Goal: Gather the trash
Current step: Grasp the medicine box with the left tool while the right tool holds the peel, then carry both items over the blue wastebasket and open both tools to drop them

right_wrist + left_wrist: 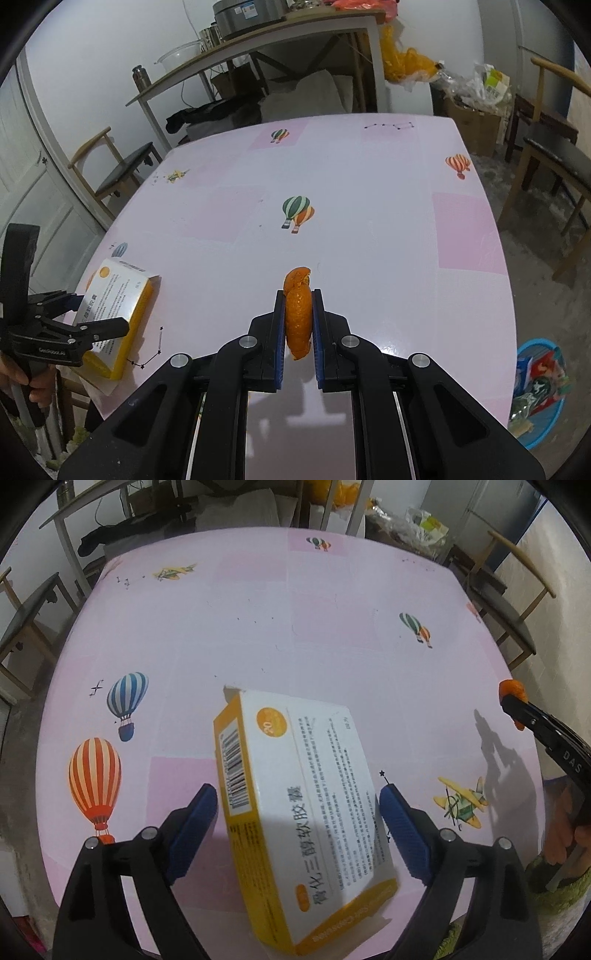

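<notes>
Left gripper [297,834] jaws gape around the box [306,812], near end cropped; right gripper [299,295] pinches peel [297,314].

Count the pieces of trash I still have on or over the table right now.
2. The yellow-and-white medicine box lies near the table's near-left edge, between the open left gripper fingers. The orange peel is clamped in the right gripper. More may lie out of view.

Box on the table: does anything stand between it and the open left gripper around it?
Nothing visible. The box lies on the table between the left gripper's open jaws, with bare gaps on both sides. The right gripper, shut on orange peel, is well aside.
</notes>
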`<state>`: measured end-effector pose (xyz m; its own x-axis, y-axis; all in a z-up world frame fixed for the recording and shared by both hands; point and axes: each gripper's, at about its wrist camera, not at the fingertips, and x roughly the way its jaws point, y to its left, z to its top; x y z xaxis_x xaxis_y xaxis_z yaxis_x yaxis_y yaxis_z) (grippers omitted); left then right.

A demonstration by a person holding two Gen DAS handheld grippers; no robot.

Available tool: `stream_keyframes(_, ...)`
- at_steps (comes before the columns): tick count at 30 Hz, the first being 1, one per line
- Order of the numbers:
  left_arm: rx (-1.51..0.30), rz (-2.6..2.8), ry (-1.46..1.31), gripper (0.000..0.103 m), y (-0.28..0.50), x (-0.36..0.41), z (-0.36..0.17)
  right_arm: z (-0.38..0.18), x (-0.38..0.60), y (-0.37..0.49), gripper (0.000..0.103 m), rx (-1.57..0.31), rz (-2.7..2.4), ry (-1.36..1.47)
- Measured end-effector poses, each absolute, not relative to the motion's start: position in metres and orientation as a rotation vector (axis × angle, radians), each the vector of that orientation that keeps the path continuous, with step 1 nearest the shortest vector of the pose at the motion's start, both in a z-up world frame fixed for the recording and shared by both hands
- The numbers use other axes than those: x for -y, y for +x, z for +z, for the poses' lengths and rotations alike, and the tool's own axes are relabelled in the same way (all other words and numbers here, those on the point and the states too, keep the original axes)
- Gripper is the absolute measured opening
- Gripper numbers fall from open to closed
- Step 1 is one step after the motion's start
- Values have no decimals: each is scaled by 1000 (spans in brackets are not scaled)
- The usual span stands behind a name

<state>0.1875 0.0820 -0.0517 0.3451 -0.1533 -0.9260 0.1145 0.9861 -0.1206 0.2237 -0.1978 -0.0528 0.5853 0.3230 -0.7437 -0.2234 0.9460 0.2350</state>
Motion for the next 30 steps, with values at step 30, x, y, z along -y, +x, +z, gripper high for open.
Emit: stream_keyframes(30,-1094,-175,25,73,178,-55,-15,-40,262,187,12,-778,359,374)
